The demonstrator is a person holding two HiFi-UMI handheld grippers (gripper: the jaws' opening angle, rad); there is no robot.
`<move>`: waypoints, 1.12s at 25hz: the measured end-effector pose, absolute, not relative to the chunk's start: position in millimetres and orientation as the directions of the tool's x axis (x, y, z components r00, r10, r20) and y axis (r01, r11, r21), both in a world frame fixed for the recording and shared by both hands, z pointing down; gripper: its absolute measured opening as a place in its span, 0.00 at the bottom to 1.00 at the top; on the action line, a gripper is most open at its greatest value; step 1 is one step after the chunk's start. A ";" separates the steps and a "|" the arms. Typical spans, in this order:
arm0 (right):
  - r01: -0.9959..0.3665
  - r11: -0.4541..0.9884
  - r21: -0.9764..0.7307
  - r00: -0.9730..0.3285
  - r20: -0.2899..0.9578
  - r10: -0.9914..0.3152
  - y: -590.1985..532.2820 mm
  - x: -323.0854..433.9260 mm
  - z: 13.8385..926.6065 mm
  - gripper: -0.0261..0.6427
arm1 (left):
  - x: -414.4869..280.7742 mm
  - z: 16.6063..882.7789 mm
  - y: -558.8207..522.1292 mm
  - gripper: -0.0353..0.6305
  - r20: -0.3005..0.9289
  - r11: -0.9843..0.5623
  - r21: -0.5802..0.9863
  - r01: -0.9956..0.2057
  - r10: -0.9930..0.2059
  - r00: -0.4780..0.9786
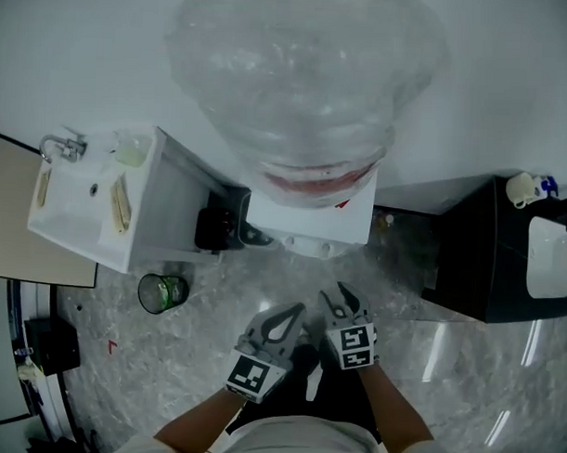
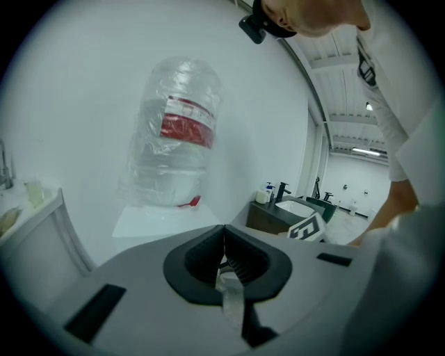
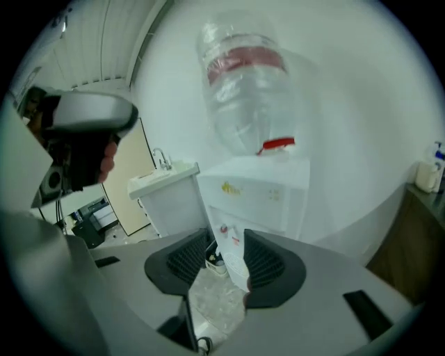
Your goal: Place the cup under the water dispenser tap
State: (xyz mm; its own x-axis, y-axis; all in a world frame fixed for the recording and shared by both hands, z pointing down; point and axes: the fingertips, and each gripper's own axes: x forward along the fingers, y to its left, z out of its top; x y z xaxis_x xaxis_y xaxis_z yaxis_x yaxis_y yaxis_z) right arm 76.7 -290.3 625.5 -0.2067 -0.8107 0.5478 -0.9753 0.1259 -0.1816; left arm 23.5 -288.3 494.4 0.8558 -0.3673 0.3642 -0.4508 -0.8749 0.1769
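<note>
The white water dispenser [image 1: 311,229] carries a big clear bottle [image 1: 298,73] and stands just ahead of me. Its two small taps [image 3: 224,229] show between my right gripper's jaws, with a small white thing [image 3: 216,264] below them, too small to tell whether it is a cup. My right gripper [image 1: 341,297] [image 3: 226,254] is open, pointing at the dispenser's front with nothing between its pads. Beside it, my left gripper [image 1: 297,312] [image 2: 224,236] is shut and empty, pads touching at the tips, facing the bottle [image 2: 177,132].
A white sink cabinet [image 1: 145,216] stands left of the dispenser, with a small dark round container with green inside [image 1: 160,293] on the marble floor in front of it. A black vanity with a basin [image 1: 505,266] is at the right. A dark box [image 1: 49,343] sits far left.
</note>
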 end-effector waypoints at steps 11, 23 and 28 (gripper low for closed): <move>-0.983 0.124 -0.138 -0.173 0.433 -0.884 -241.1 55.1 438.9 0.07 | 2.6 410.0 -236.5 0.06 0.332 -0.862 0.229 -0.453 -0.368 0.868; -0.984 0.151 -0.090 -0.175 0.402 -0.899 -240.3 28.4 407.7 0.06 | -23.8 385.4 -239.6 0.06 0.284 -0.863 0.196 -0.466 -0.405 0.869; -0.986 0.150 -0.076 -0.168 0.392 -0.905 -240.1 25.7 402.6 0.06 | -24.9 381.3 -240.9 0.06 0.271 -0.865 0.191 -0.463 -0.407 0.872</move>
State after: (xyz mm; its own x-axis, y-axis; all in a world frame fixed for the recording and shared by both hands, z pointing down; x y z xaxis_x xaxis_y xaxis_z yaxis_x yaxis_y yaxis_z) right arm 25.7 -240.1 402.6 -0.1683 -0.9045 0.3918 -0.9857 0.1505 -0.0760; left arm -24.9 -240.9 381.3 0.8722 -0.4071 0.2712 -0.4633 -0.8654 0.1908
